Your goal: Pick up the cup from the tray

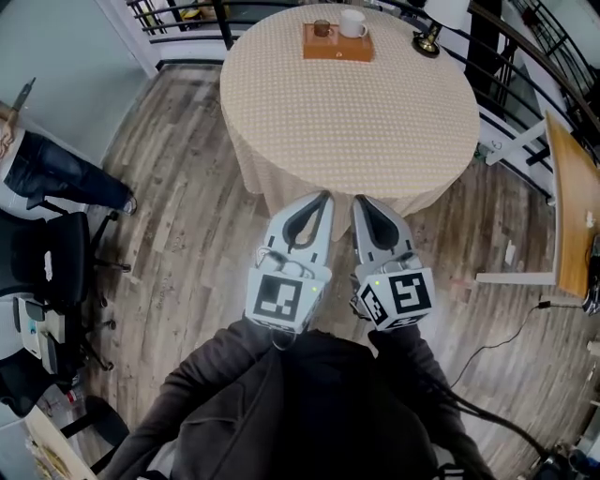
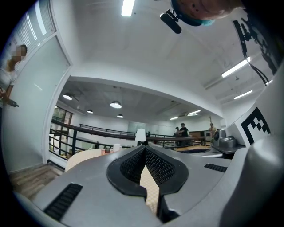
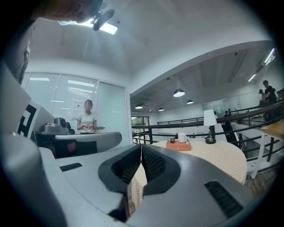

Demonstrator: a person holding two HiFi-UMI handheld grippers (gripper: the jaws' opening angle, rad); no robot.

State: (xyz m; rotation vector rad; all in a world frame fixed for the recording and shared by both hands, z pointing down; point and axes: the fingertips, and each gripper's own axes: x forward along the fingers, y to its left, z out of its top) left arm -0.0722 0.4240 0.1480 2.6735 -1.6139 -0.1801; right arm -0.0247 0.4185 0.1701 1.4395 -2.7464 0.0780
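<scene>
Head view shows the task unstarted: left tongs [image 1: 324, 197] and right tongs [image 1: 360, 201] closed, empty; cup [image 1: 352, 23] on tray [image 1: 337, 52] at twelve o'clock.

tablecloth [image 1: 356, 122] matt dotted fabric; floor [image 1: 187, 206] wood planks; cup [image 1: 352, 22] smooth glossy white.

Head view, both grippers held side by side before the body, jaws pointed forward. The left gripper [image 1: 323, 199] is shown with its jaws brought together at the tips, nothing between them. The right gripper [image 1: 360, 202] is likewise closed and empty. A marker cube [image 1: 281, 298] is carried on each, facing upward. Both forearms are covered by dark sleeves [image 1: 217, 375].
</scene>
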